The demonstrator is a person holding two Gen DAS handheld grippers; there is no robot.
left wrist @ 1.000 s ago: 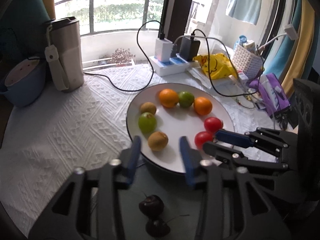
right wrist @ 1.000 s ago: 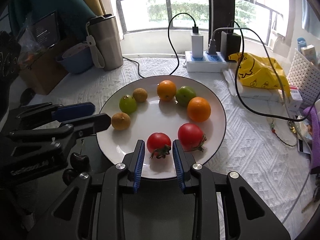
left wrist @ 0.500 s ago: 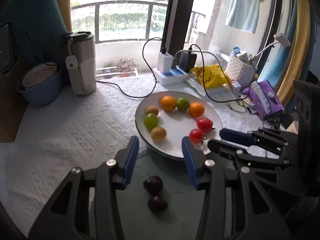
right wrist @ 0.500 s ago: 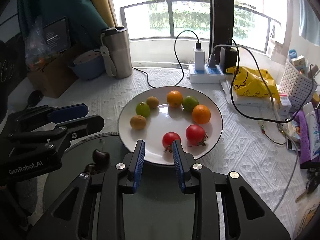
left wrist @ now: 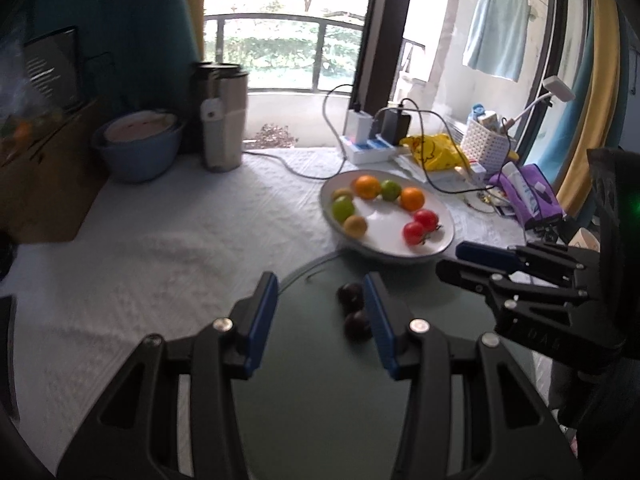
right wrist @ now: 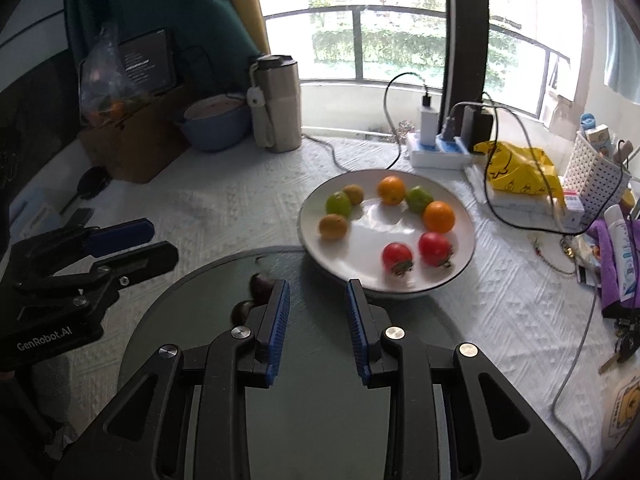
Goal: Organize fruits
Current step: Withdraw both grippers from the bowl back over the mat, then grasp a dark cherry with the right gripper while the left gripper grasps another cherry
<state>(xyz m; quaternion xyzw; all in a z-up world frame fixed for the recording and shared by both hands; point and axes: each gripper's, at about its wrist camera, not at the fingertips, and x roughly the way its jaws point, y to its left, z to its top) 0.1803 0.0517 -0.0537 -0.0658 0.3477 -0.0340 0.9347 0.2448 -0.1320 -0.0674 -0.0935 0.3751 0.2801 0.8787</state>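
Note:
A white plate [left wrist: 440, 246] [right wrist: 464, 256] holds two oranges [right wrist: 439, 216], two green fruits [right wrist: 338, 203], two brownish fruits [right wrist: 333, 226] and two tomatoes [right wrist: 397, 257]. Two dark cherries [left wrist: 351, 295] [right wrist: 260, 283] lie on a dark round glass board [left wrist: 320, 380] [right wrist: 312, 380] in front of the plate. My left gripper [left wrist: 322, 312] is open and empty above the board, the cherries just inside its right finger. My right gripper [right wrist: 318, 316] is open and empty, its left finger partly hiding the cherries.
A steel tumbler [right wrist: 276, 104], a blue bowl [right wrist: 214, 124], a power strip with cables [right wrist: 440, 152], a yellow bag [right wrist: 516, 168], a white basket [right wrist: 596, 172] and purple items [right wrist: 612, 256] stand around a white textured cloth [left wrist: 160, 248].
Both grippers have pulled back and up from the plate. The plate looks smaller and farther away. The cherries now sit near the left gripper's right finger. The right gripper's jaws stand a little wider.

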